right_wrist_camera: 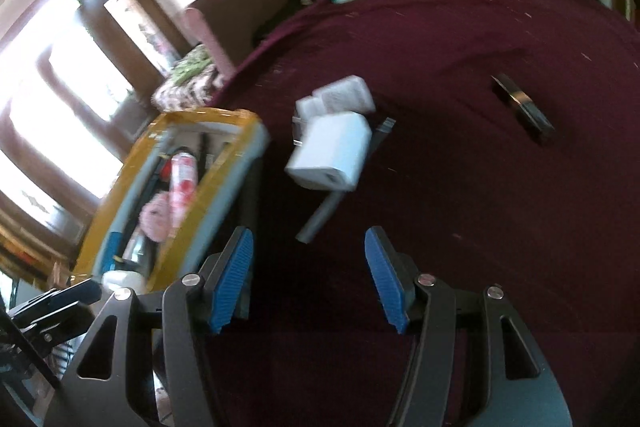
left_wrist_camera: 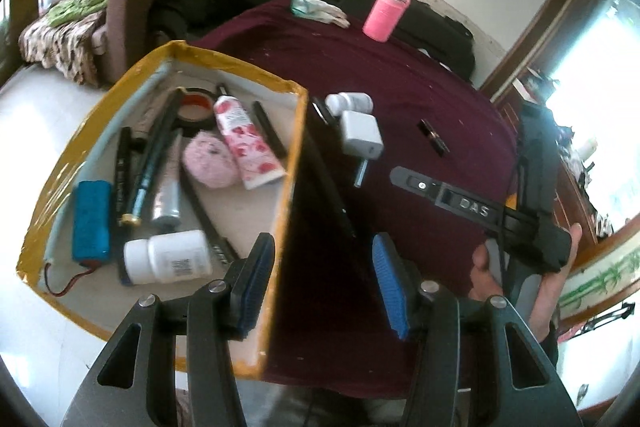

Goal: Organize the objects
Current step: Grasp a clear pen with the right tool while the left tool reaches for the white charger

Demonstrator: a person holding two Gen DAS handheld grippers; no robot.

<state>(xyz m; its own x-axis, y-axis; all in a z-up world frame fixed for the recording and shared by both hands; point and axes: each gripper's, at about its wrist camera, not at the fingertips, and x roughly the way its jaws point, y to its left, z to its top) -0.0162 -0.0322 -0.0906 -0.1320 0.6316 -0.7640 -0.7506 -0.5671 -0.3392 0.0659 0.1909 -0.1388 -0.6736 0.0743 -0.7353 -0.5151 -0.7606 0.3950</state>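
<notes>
Your left gripper (left_wrist_camera: 322, 279) straddled the yellow-taped cardboard box's (left_wrist_camera: 236, 73) wall, jaws apart; your right gripper (right_wrist_camera: 310, 275) gaped empty; blurred white charger block (right_wrist_camera: 332, 155) half-hid a white bottle (right_wrist_camera: 344, 93).

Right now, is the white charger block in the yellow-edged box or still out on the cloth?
Out. The white charger block lies on the maroon cloth, just outside the wall of the yellow-edged box, beside a small white bottle.

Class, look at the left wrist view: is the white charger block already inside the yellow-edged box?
No: the white charger block lies on the maroon cloth, outside the yellow-edged box.
</notes>
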